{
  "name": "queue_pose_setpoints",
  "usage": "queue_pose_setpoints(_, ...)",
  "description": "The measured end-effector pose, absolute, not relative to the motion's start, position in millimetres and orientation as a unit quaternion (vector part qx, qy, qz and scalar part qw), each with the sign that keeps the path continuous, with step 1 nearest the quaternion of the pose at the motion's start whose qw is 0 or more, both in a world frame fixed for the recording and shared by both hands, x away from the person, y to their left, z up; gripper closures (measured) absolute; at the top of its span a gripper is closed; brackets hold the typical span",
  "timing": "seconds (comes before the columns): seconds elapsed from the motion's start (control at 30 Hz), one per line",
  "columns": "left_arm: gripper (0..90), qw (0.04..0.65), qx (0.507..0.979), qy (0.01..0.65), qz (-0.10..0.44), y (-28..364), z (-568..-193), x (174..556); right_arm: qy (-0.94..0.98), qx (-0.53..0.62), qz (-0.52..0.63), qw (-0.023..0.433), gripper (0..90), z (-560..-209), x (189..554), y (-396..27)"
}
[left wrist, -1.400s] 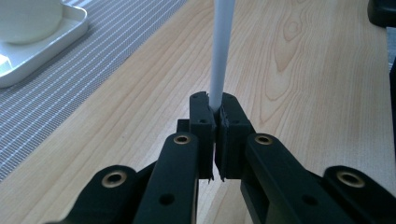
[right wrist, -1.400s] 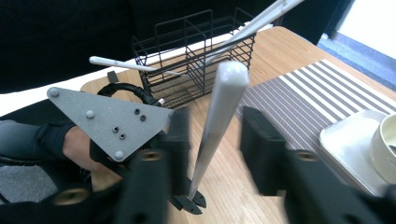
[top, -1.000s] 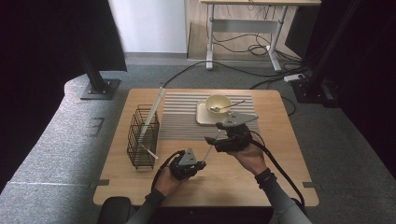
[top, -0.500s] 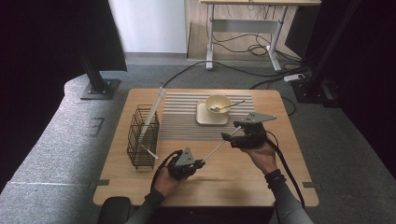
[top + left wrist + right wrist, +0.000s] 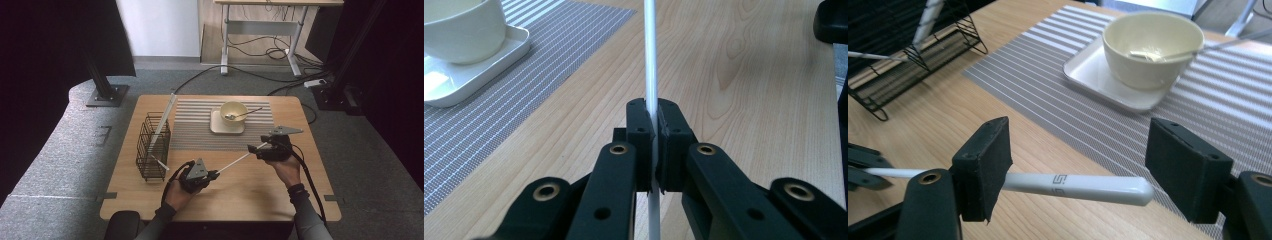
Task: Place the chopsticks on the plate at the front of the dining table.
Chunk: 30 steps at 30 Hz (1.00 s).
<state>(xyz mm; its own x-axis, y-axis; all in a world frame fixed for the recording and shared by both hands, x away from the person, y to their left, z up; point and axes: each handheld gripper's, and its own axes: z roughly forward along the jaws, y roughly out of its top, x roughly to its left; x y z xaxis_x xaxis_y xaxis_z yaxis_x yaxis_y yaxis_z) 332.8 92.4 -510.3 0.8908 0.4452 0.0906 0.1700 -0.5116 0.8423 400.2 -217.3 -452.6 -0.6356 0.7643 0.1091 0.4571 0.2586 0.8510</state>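
While L tool [image 5: 651, 145] clamps chopstick [image 5: 1073, 186] | R tool [image 5: 1078, 170] wide, just opened | tip hidden by jaw

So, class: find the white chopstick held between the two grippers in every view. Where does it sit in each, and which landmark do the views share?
High view: white chopstick slants at centre, from the left gripper to the right gripper.
Left gripper view: vertical at centre, clamped in the jaws.
Right gripper view: lies across the bottom, between open jaws.
Shared landmark: cream bowl.
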Motion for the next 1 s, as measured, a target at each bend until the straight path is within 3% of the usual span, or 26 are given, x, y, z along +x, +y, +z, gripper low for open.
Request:
queue_pose_setpoints(0.33, 85.8, 0.45, 0.86, 0.188, 0.15, 91.4, -511.0, 333.5, 0.777, 0.4, 0.451, 0.182, 24.9, -465.0, 402.2, -225.9)
queue_pose_setpoints(0.63, 85.8, 0.437, 0.86, 0.216, 0.15, 91.5, -513.1, 338.4, 0.796, 0.385, 0.419, 0.206, 11.8, -460.4, 386.9, -238.0)
queue_pose_setpoints(0.73, 85.8, 0.432, 0.86, 0.223, 0.153, 90.2, -513.8, 339.3, 0.801, 0.387, 0.413, 0.195, 1.1, -466.9, 383.2, -243.1)
queue_pose_setpoints(1.0, 85.7, 0.421, 0.858, 0.247, 0.16, 88.9, -513.9, 345.2, 0.799, 0.399, 0.404, 0.201, 0.0, -489.5, 373.4, -257.4)
